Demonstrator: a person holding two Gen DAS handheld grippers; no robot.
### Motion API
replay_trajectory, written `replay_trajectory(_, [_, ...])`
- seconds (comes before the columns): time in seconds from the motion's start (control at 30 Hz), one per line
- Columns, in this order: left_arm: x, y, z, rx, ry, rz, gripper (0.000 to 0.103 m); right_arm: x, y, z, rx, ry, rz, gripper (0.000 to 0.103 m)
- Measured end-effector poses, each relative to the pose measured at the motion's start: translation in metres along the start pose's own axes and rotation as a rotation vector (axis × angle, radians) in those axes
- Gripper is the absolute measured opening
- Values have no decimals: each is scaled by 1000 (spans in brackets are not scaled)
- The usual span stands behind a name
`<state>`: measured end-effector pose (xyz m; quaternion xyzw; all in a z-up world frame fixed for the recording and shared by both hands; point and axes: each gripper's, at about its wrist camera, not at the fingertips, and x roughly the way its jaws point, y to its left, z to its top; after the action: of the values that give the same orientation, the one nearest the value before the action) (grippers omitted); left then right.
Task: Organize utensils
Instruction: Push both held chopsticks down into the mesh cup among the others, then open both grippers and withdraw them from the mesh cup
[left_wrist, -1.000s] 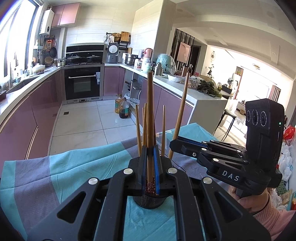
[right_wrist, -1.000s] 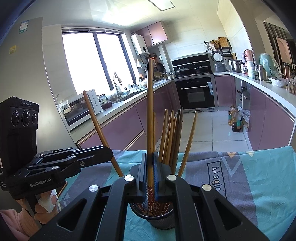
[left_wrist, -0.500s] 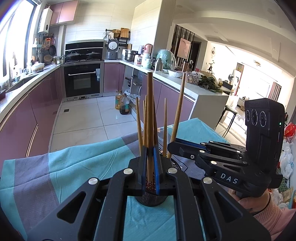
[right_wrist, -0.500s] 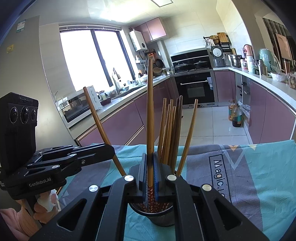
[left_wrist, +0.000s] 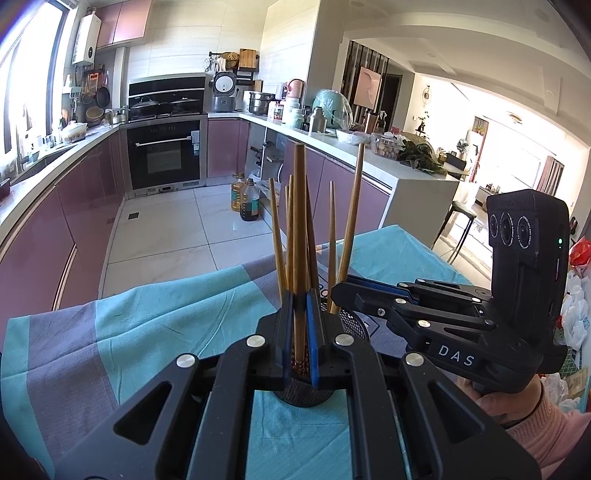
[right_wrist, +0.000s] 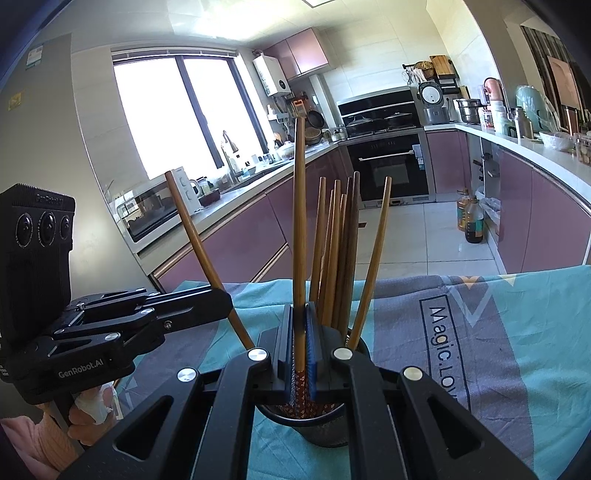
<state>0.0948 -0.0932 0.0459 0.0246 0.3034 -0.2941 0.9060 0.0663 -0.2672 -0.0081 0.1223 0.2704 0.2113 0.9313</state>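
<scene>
A black mesh holder (left_wrist: 352, 321) (right_wrist: 325, 430) stands on the cloth with several wooden chopsticks upright in it. My left gripper (left_wrist: 300, 325) is shut on one chopstick (left_wrist: 299, 229) whose patterned end is down in the holder. My right gripper (right_wrist: 300, 332) is shut on another chopstick (right_wrist: 299, 221), its patterned end also in the holder. In the left wrist view the right gripper (left_wrist: 341, 291) holds a chopstick (left_wrist: 351, 214) leaning right. In the right wrist view the left gripper (right_wrist: 225, 306) holds a chopstick (right_wrist: 195, 243) leaning left.
A teal and grey cloth (left_wrist: 147, 314) (right_wrist: 498, 332) covers the table. Beyond its far edge are the tiled kitchen floor, purple cabinets (left_wrist: 37, 236), an oven (right_wrist: 388, 166) and oil bottles (left_wrist: 247, 197) on the floor.
Both grippers have sunk a little with their chopsticks, so the patterned ends sit deeper in the holder. Both stay shut.
</scene>
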Motion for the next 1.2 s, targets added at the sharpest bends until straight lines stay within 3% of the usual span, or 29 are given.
replay_trajectory(0.57, [21,2,-1,-36,29,-13,8,10,-5,-3,16,34,-3,6])
replay_trajectory(1.1, [49,31,3,-68,67,-32,8,16,-6,-3,25,45,-12,8])
replay_trajectory(1.2, [40,32,-7,-68,54,-22,10,13,-4,-4,15,38,-19,13])
